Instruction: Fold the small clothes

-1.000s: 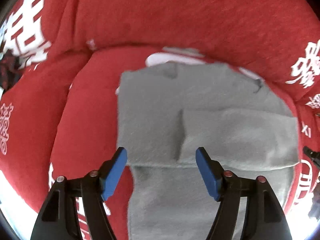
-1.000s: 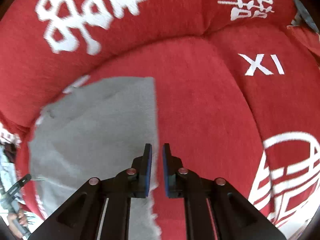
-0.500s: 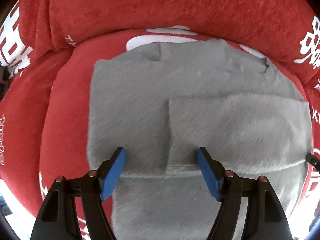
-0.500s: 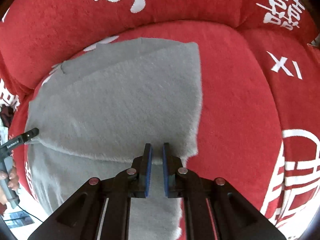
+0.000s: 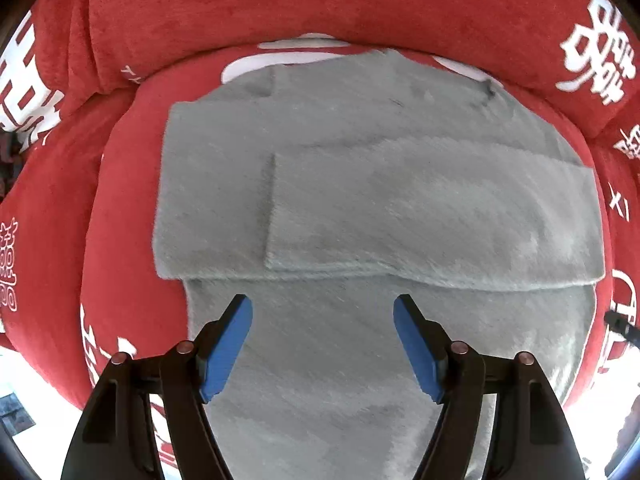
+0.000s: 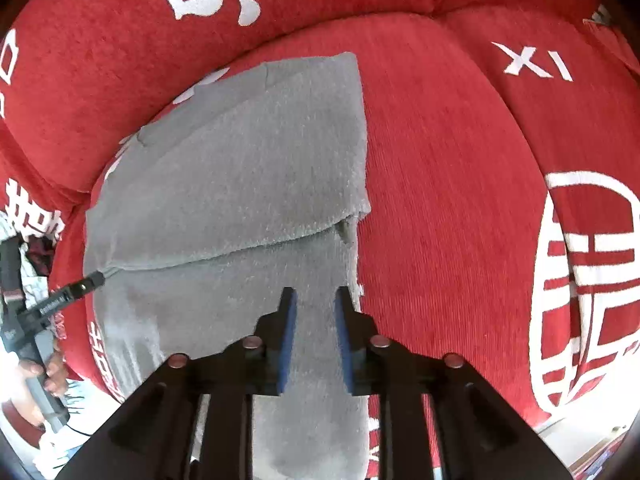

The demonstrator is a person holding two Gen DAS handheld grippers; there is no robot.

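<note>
A grey fleece garment (image 5: 360, 200) lies flat on a red sofa seat (image 5: 116, 248), with its upper part folded over in layers. It also shows in the right wrist view (image 6: 240, 184). My left gripper (image 5: 322, 340) is open and empty, hovering over the garment's lower part just below the fold edge. My right gripper (image 6: 314, 332) is open by a narrow gap and empty, over the garment's right edge below the folded corner. The left gripper's tip (image 6: 86, 284) shows at the garment's left edge.
The red sofa backrest (image 5: 320, 4) with white characters rises behind the garment. Bare red seat cushion (image 6: 452, 184) lies right of the garment. The seat's front edge is near the bottom of both views. A hand (image 6: 44, 376) holds the left gripper's handle.
The left gripper has drawn back from the fold edge toward me. The right gripper has opened slightly, let go of the folded layer and pulled back; the fold now lies flat.
</note>
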